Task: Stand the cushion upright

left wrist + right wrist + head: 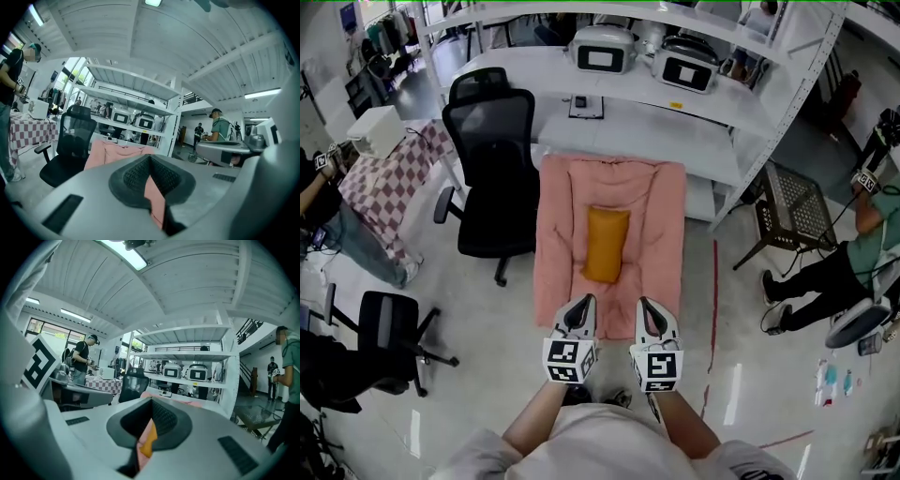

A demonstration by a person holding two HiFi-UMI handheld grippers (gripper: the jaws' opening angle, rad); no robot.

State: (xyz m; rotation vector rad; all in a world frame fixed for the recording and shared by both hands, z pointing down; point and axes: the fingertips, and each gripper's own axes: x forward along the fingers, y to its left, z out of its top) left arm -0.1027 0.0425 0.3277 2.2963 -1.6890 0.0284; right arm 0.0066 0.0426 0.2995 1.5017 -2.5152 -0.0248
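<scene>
A mustard-orange cushion (606, 244) lies flat in the middle of a pink quilt (558, 234) spread over a low bed. Both grippers hover side by side over the quilt's near edge, short of the cushion and not touching it. My left gripper (584, 303) is shut with nothing in it; in the left gripper view its jaws (151, 161) meet, and only pink quilt (157, 197) shows below them. My right gripper (645, 306) is also shut and empty; under its closed jaws (151, 405) a sliver of the cushion (149, 444) shows.
A black office chair (492, 169) stands against the quilt's left side. White shelving (675, 108) with two appliances (602, 47) runs behind the bed. A second black chair (389, 323), a checkered table (389, 183) and a dark mesh stool (792, 211) stand around, with seated people at both edges.
</scene>
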